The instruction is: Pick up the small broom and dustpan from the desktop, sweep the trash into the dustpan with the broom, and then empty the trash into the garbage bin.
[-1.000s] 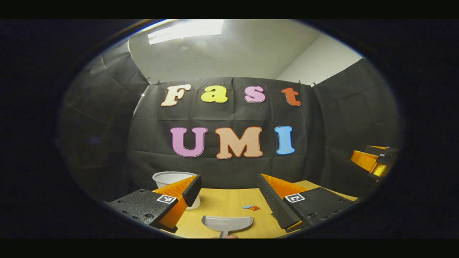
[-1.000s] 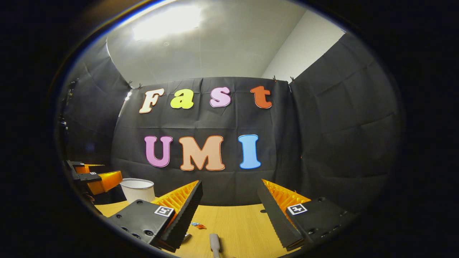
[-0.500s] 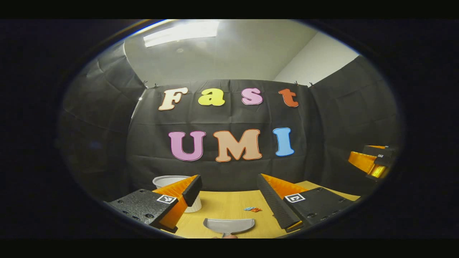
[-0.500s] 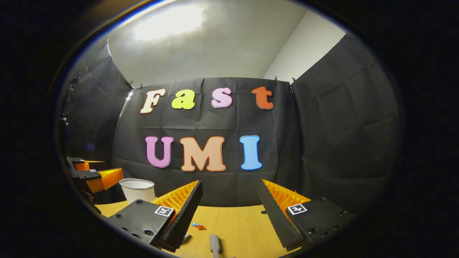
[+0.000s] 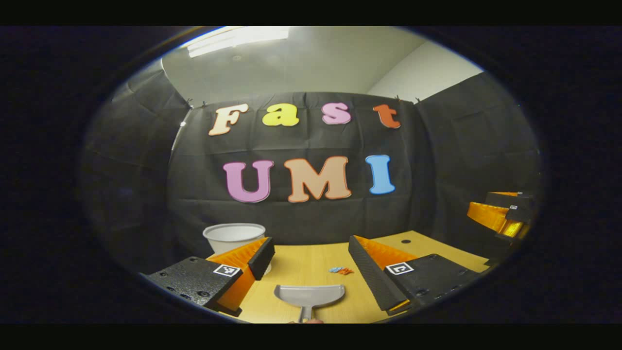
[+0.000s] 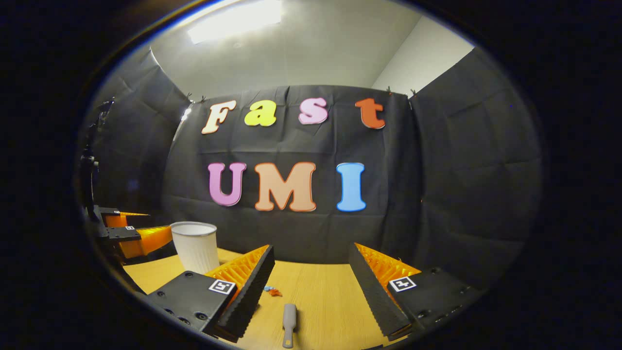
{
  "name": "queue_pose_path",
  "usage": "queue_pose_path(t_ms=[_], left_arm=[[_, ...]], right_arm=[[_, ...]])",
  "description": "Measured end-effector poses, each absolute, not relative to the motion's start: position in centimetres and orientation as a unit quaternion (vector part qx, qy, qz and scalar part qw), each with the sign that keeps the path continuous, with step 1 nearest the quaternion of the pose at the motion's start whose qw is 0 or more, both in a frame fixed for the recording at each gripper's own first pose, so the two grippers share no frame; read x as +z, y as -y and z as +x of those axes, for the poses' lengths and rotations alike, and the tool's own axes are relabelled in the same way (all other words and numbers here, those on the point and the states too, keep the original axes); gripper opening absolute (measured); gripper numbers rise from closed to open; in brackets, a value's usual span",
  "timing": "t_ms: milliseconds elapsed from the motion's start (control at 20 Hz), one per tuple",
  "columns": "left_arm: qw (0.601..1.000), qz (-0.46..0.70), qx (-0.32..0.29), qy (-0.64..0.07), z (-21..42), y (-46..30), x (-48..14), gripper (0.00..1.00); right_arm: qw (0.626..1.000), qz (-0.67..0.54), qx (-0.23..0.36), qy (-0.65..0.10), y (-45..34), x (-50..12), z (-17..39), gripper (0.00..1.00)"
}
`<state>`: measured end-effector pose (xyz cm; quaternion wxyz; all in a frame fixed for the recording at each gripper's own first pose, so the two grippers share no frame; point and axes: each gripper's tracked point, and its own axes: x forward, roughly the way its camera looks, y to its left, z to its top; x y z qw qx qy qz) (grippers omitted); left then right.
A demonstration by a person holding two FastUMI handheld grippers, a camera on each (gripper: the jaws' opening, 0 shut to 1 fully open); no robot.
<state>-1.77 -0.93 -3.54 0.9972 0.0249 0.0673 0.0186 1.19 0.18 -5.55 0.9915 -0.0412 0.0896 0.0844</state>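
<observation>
Dustpan (image 5: 309, 294) sits flat on the counter (image 5: 301, 267) right between and just ahead of my left tool's (image 5: 311, 260) fingers, grey scoop facing away from me and its handle pointing back toward the camera. Both fingers of the left tool are spread wide and holding nothing. Same story on the right tool (image 6: 311, 270): spread wide, empty, with the broom (image 6: 288, 318) lying on the counter between its fingers, grey handle toward the back wall; I can't make out the bristle end. So I'd say I'm at the very first step, lining up both grabs. To do it well I'd drop each tool straight down so the handle ends up centred between the fingers, then close on the handle itself, not the scoop, so the pan stays level later. The trash (image 5: 340, 270), a few small blue and orange bits, lies just past the dustpan's lip, and I don't want to knock it while coming down. White garbage bin (image 5: 235, 238) stands at the back left, near the left tool's left finger. Counter is light wood grain, black cloth walls all round, pale ceiling with a bright light panel.
</observation>
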Motion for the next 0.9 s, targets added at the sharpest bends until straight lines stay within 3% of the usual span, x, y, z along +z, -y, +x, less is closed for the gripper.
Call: queue_pose_path(t_ms=[200,350,400,550,600,900], left_arm=[[0.988,-0.004,0.05,-0.148,-3.9,-0.4,-9.4,0.93],[0.967,-0.017,0.045,-0.25,-5.6,-0.6,-16.5,0.93],[0.959,-0.015,0.043,-0.28,-5.8,-1.0,-18.7,0.96],[0.926,-0.022,0.024,-0.376,-6.6,-1.7,-25.2,0.89],[0.911,-0.026,0.016,-0.411,-6.8,-1.8,-27.4,0.94],[0.84,-0.021,-0.011,-0.542,-7.7,-2.4,-34.6,0.95]], right_arm=[[0.972,-0.053,0.134,-0.185,-1.3,-13.1,1.3,0.98],[0.935,-0.089,0.153,-0.307,-1.9,-21.0,0.5,0.99],[0.92,-0.105,0.153,-0.344,-1.9,-23.7,0.5,0.99],[0.876,-0.14,0.149,-0.437,-2.6,-29.6,-0.6,0.99],[0.864,-0.15,0.147,-0.458,-2.9,-31.3,-0.9,0.99],[0.797,-0.19,0.121,-0.56,-2.6,-37.2,-0.8,1.0]])
